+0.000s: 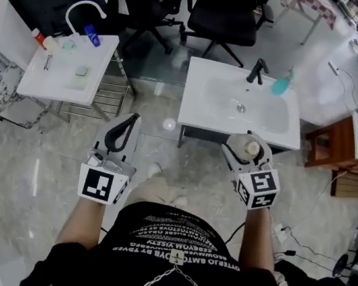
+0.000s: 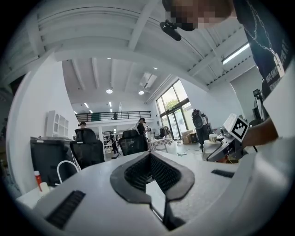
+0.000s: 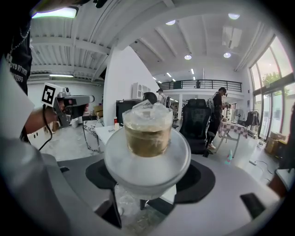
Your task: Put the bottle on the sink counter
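A clear bottle (image 1: 251, 147) with a pale cap is clamped in my right gripper (image 1: 248, 143), just in front of the near edge of the white sink counter (image 1: 203, 113). In the right gripper view the bottle (image 3: 147, 138) points away from the camera, cap end forward, with yellowish liquid inside, and the right gripper (image 3: 150, 182) has its dark pads pressed on both of its sides. My left gripper (image 1: 126, 123) hangs over the floor to the left of that counter. The left gripper (image 2: 150, 171) has its tips together and nothing between them.
The counter carries a black faucet (image 1: 257, 71) and a teal bottle (image 1: 281, 85) at its back. A second white basin (image 1: 35, 81) at the left holds small bottles (image 1: 92, 35). Black office chairs (image 1: 225, 13) stand behind, and a wooden stand (image 1: 331, 143) is at the right.
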`<state>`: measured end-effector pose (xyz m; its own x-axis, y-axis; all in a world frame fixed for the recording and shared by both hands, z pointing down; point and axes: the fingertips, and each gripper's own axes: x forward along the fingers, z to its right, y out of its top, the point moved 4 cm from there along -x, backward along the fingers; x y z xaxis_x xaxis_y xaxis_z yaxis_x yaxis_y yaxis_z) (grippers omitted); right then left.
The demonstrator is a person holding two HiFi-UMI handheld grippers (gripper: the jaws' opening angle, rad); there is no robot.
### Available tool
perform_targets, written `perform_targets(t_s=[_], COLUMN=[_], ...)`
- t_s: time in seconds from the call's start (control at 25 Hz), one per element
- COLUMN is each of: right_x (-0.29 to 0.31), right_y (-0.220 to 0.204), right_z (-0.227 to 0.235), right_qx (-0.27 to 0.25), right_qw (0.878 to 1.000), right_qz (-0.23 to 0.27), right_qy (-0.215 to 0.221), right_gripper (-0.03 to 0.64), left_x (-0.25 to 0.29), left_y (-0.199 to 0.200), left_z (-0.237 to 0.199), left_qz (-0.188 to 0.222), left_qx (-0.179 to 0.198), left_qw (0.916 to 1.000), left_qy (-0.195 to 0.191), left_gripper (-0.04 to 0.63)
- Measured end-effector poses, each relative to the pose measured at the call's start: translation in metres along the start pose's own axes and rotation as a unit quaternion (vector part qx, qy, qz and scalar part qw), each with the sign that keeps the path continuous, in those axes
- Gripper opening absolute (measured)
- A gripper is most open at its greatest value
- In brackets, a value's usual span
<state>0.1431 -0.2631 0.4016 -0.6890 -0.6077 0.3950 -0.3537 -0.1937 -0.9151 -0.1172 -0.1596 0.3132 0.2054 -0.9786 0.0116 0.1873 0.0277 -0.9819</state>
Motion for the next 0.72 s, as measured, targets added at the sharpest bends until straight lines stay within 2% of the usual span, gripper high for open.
perform_targets(t_s=[0.16,0.72], right_x=[0.051,0.223], right_y=[-0.020,-0.078], right_z=[0.007,0.028], right_qx=[0.000,0.024], right_qw=[1.000,0.997], right_qz=[-0.018,-0.068], right_qy=[0.011,0.022], right_gripper=[0.331,0.331], left_x=[0.025,0.170], left_y=[-0.012,-0.033], left_z=[-0.016,-0.095], left_qz=[-0.010,0.002], left_qx=[0.004,0.012], left_qw=[0.9999,0.9993], left_qy=[0.002,-0.034], left_gripper=[0.006,0.006])
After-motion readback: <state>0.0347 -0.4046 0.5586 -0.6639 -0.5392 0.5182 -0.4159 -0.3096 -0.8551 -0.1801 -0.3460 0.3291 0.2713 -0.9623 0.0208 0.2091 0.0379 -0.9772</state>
